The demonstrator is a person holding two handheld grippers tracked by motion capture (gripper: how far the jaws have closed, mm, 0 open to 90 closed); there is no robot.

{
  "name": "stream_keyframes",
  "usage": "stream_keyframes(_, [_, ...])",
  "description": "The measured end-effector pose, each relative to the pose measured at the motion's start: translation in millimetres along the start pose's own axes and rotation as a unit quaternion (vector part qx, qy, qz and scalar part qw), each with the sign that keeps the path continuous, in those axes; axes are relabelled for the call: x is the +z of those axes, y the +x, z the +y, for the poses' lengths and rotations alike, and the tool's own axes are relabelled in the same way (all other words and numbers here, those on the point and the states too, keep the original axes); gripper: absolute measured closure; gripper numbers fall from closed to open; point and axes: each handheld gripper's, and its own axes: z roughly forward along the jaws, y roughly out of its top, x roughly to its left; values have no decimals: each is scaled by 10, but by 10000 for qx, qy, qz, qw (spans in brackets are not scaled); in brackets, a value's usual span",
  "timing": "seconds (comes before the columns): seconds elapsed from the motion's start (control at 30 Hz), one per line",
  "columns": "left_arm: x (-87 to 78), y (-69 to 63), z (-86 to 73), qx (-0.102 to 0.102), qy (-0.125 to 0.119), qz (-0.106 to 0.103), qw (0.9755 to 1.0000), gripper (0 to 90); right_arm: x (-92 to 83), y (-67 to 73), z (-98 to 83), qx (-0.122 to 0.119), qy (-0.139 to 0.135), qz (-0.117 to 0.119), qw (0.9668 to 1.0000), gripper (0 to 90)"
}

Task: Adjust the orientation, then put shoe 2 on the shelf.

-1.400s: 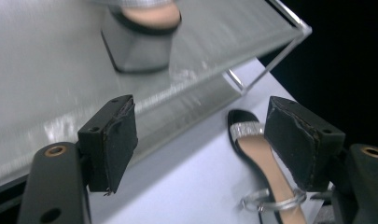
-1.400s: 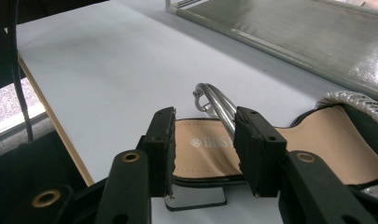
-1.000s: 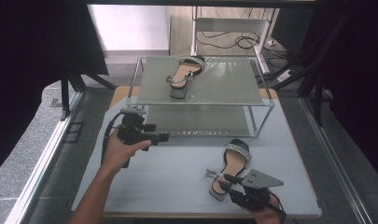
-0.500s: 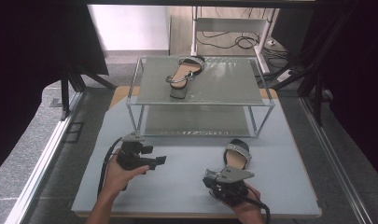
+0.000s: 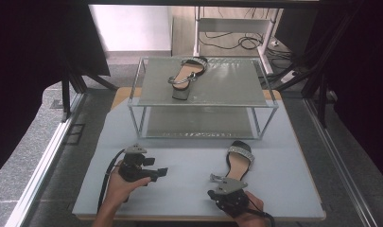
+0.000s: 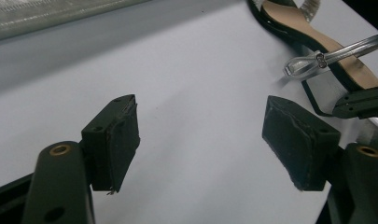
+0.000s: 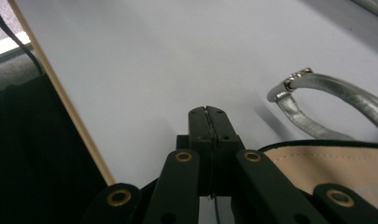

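Observation:
A black sandal (image 5: 239, 163) with a tan insole and a silver toe band lies on the pale table (image 5: 179, 142), toe toward the rack. My right gripper (image 5: 213, 178) sits at its heel end, low on the table. In the right gripper view its jaws are pressed together (image 7: 208, 114) beside the insole (image 7: 336, 170), with a thin dark strap pinched in the seam. My left gripper (image 5: 159, 171) rests to the left, open and empty (image 6: 200, 140); the left gripper view looks toward the sandal (image 6: 312, 42) and the right gripper (image 6: 359, 100).
A two-level glass rack (image 5: 227, 90) stands at the back of the table, with a matching sandal (image 5: 187, 73) on its top shelf. The table's near edge (image 7: 70, 112) runs just beside the right gripper. Dark frames and cables surround the table.
The left hand came down and toward the near edge to rest low on the table. The right gripper shifted left to the sandal's heel and its jaws closed.

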Motion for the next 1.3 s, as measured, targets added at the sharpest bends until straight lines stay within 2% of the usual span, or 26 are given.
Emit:
stream_keyframes(0.1, [-39, -1, -34, -12, 27, 22, 10000, 275, -146, -24, -150, 63, -158, 29, 9999, 900])
stream_keyframes(0.27, [-65, -24, -45, 9, 1, 13, 10000, 274, -404, -175, -418, 504, -294, 94, 9983, 900])
stream_keyframes(0.3, [-64, -27, -47, 11, 9, 6, 10000, 274, -404, -175, -418, 504, -294, 94, 9983, 900])
stream_keyframes(0.4, [-52, -15, -64, -2, 44, -10, 10000, 274, -546, -289, -570, 782, -382, 47, 9962, 900])
stream_keyframes(0.43, [-52, -15, -64, -2, 44, -10, 10000, 274, -546, -289, -570, 782, -382, 47, 9962, 900])
stream_keyframes(0.47, [-51, -6, -67, -15, 55, -5, 10000, 274, -602, -345, -630, 883, -395, -11, 9953, 900])
stream_keyframes(0.63, [-52, 26, -82, -68, 57, 34, 10000, 275, -705, -468, -748, 1048, -412, -204, 9934, 900])
stream_keyframes(0.67, [-49, 30, -84, -76, 61, 45, 9999, 275, -748, -540, -806, 1125, -391, -376, 9922, 900])
stream_keyframes(0.7, [-49, 30, -84, -76, 61, 45, 9999, 274, -767, -576, -833, 1177, -389, -441, 9913, 899])
stream_keyframes(0.8, [-37, 24, -87, -80, 84, 121, 9999, 268, -802, -629, -885, 1286, -439, -461, 9896, 889])
stream_keyframes(0.83, [-38, 23, -89, -84, 79, 118, 9999, 268, -843, -642, -919, 1327, -503, -354, 9893, 849])
stream_keyframes(0.87, [-43, 25, -88, -87, 72, 119, 9999, 268, -877, -640, -923, 1357, -561, -213, 9889, 828])
stream_keyframes(0.9, [-43, 25, -88, -87, 72, 119, 9999, 267, -877, -640, -923, 1357, -561, -213, 9889, 828])
stream_keyframes(0.93, [-53, 33, -90, -121, 47, 127, 9998, 267, -974, -626, -910, 1286, -663, -103, 9894, 796])
stream_keyframes(1.0, [-61, 40, -92, -136, 29, 126, 9998, 267, -1079, -625, -892, 1292, -736, -157, 9888, 755])
stream_keyframes(1.03, [-61, 40, -92, -136, 29, 126, 9998, 267, -1079, -625, -892, 1292, -736, -157, 9888, 755])
stream_keyframes(1.1, [-73, 43, -92, -150, 8, 119, 9998, 268, -1193, -644, -836, 1281, -919, -317, 9870, 656])
stream_keyframes(1.23, [-90, 35, -85, -144, -13, 93, 9999, 268, -1211, -715, -703, 1262, -961, -539, 9859, 540])
stream_keyframes(1.3, [-93, 32, -82, -142, -15, 87, 9999, 268, -1183, -763, -622, 1248, -939, -541, 9862, 509])
